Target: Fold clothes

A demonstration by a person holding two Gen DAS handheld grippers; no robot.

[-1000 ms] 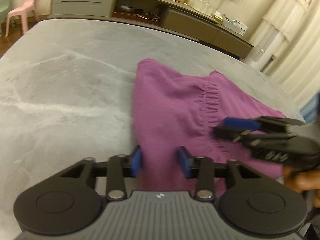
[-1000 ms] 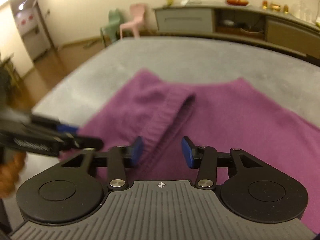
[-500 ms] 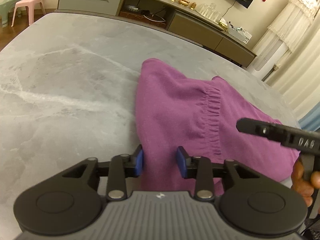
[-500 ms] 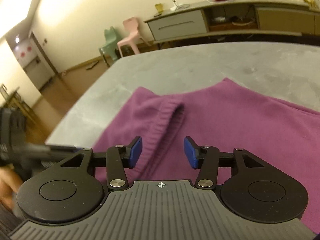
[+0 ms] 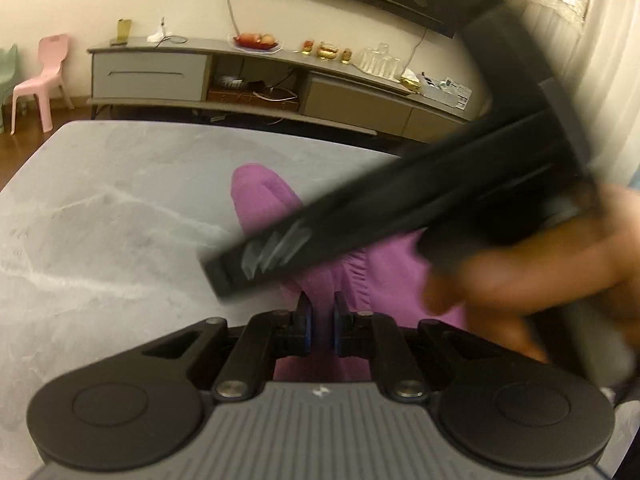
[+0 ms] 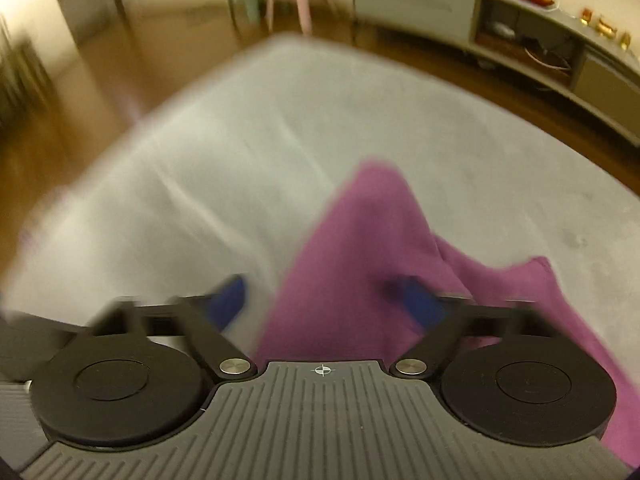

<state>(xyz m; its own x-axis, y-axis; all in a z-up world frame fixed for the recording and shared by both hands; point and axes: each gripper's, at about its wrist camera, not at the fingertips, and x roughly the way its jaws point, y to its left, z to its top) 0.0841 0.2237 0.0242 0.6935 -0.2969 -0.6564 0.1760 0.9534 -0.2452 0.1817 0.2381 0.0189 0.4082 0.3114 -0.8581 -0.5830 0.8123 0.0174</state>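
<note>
My left gripper (image 5: 320, 322) pinches the soft purple knit garment (image 5: 384, 276) lying on the grey marble table (image 5: 100, 208). My right gripper (image 6: 324, 304) is spread wide. It crosses close, so I might bump them together.

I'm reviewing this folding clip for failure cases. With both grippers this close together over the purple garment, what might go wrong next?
1. The right gripper sweeps blurred just above the left gripper; the two may collide.
2. The left gripper's pads look nearly shut on a thin bit of purple garment; that pinch may slip.
3. The right gripper's own view shows its jaws wide open around the cloth, holding nothing, so the fold could sag or bunch on the grey table.
</note>
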